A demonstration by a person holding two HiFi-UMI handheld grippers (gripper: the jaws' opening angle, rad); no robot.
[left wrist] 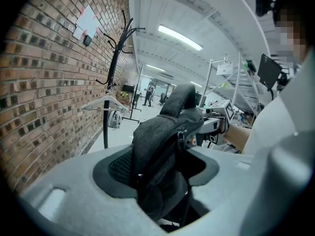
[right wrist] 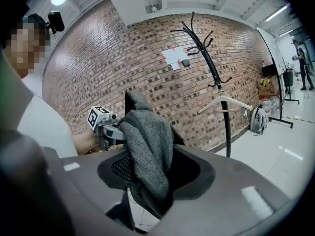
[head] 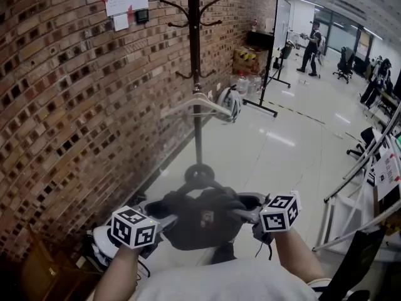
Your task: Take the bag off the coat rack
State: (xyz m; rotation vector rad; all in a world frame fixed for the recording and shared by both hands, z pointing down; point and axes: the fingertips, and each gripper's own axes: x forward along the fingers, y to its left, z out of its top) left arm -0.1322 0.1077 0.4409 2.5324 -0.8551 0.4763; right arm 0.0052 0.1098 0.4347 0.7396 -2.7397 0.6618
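A dark grey fabric bag (head: 200, 221) hangs free between my two grippers, close to my body and away from the black coat rack (head: 195, 74). My left gripper (head: 165, 220) is shut on the bag's left side, and my right gripper (head: 242, 216) is shut on its right side. In the left gripper view the bag (left wrist: 165, 146) fills the jaws of the left gripper (left wrist: 157, 176), with its handle sticking up. In the right gripper view grey cloth (right wrist: 147, 151) is bunched between the jaws of the right gripper (right wrist: 152, 173). The rack (left wrist: 110, 82) stands ahead by the wall.
A white hanger (head: 199, 104) and a white helmet-like object (head: 230, 103) hang on the rack. The brick wall (head: 62, 105) runs along the left. Metal stands (head: 357, 187) lean at the right. Boxes (head: 247, 60) and a person (head: 310, 46) are far back.
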